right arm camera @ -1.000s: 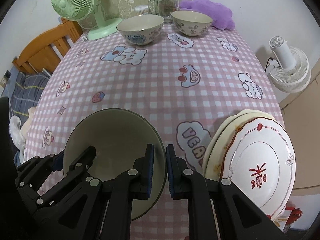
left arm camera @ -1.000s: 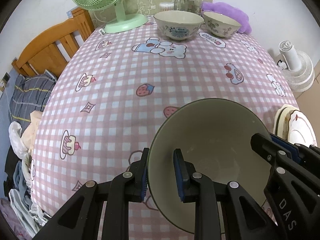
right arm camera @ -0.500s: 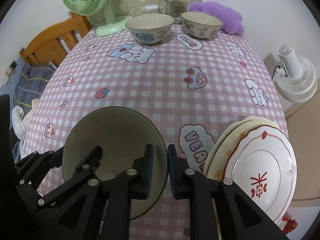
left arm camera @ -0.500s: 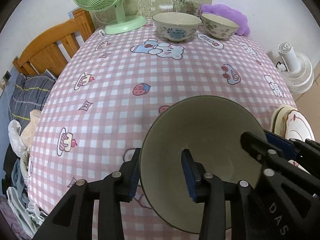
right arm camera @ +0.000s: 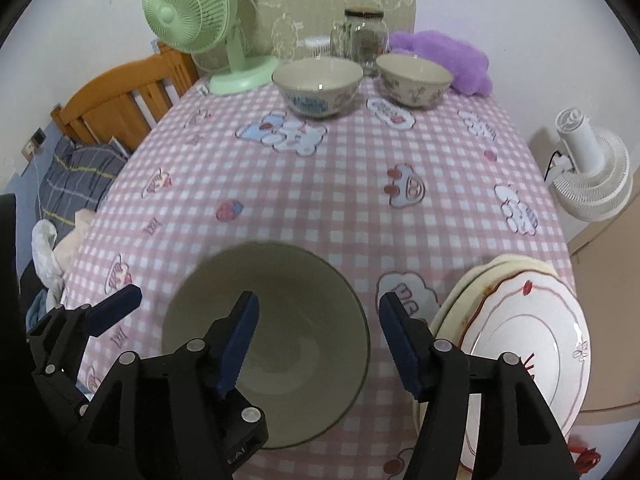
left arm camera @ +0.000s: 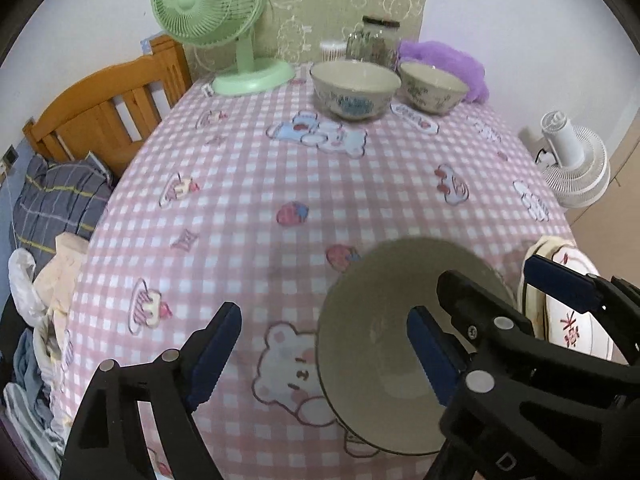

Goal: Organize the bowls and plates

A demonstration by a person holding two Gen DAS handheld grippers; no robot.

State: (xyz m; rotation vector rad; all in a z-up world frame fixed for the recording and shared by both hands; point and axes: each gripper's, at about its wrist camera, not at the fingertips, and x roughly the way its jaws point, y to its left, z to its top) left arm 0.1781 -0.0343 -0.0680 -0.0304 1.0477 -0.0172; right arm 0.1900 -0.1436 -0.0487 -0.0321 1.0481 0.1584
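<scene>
Grey bowl sits on the tablecloth near the front edge, beside stacked plates. Left gripper and right gripper gape wide, each straddling its rim, holding nothing; probably set down there.

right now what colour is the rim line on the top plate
Red, a thin scalloped line around the white top plate, with a small red motif. Shows best in the right wrist view.

A plain grey-green ceramic bowl sits upright beside stacked white plates; two patterned bowls stand far back
</scene>
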